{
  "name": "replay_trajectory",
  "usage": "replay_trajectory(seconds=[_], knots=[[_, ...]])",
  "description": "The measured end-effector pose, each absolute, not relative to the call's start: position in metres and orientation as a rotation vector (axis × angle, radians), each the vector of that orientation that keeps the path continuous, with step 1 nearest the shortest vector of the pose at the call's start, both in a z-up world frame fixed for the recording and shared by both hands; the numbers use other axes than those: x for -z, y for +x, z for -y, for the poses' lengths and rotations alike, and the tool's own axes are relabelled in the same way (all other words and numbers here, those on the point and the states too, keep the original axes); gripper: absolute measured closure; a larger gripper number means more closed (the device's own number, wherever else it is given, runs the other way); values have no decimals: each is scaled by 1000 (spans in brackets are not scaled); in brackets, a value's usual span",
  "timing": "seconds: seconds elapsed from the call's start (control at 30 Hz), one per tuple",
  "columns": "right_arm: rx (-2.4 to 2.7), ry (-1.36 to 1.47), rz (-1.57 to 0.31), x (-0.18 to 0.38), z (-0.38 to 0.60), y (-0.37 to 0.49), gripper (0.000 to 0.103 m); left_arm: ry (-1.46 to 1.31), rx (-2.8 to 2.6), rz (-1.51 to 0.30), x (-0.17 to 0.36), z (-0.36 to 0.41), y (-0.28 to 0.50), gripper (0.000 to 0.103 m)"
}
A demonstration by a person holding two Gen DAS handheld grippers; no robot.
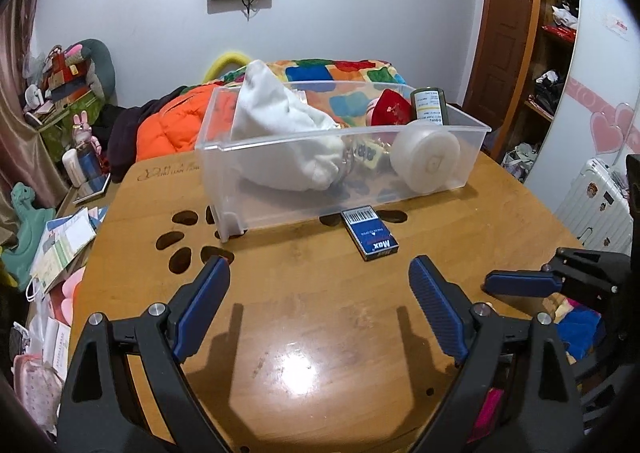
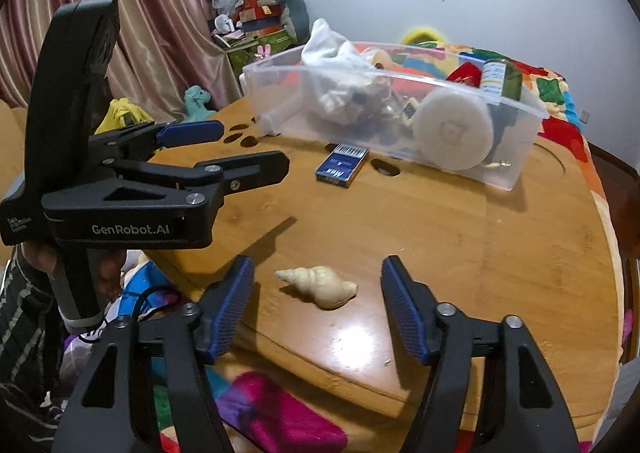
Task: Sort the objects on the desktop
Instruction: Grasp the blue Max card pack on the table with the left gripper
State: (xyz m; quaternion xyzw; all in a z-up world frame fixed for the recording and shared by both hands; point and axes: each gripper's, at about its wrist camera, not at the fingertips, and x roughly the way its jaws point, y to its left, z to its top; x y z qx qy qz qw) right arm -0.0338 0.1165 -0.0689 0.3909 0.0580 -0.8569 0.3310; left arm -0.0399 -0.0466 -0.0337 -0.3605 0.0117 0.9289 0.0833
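A clear plastic bin (image 1: 472,129) (image 2: 276,71) stands at the far side of the round wooden table (image 1: 304,317) (image 2: 520,253). It holds a white cloth (image 1: 280,117), a white round container (image 1: 426,161) (image 2: 454,133), a green bottle (image 1: 430,101) and a red item (image 1: 390,107). A blue card box (image 1: 370,233) (image 2: 342,165) lies on the table in front of the bin. A cream seashell (image 2: 320,285) lies between the open fingers of my right gripper (image 2: 318,277). My left gripper (image 1: 320,273) is open and empty, short of the blue box.
A bed with a colourful quilt (image 1: 336,73) and an orange jacket (image 1: 168,125) lies behind the table. Clutter, papers and toys crowd the floor at the left (image 1: 60,237). A white suitcase (image 1: 596,205) stands at the right. Paw-shaped cutouts (image 1: 184,237) mark the tabletop.
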Motion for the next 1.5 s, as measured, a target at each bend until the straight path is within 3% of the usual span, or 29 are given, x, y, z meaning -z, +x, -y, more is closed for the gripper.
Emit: replay_trajectory(seconds=[0.23,0.6,0.73,1.3,1.4,1.5], knots=[[2267,1019,-123,68,-125,-37,64,-1102,-2762,-40,39,39,-45,11],[2340,1021,-15,65,-159,-54,64,-1153,-2741,-98,44,15,-72,11],[2373,1010,16,60,-174,-63,64,-1183,-2708,-76,45,10,-83,30],[2371,974,28,51,-182,-76,64,-1292,-2689,-120,55,-3,-99,41],[2371,976,33,51,-182,-76,64,-1283,-2680,-127,55,-5,-99,48],[2371,981,34,52,-182,-77,64,-1265,-2667,-142,54,-9,-98,63]])
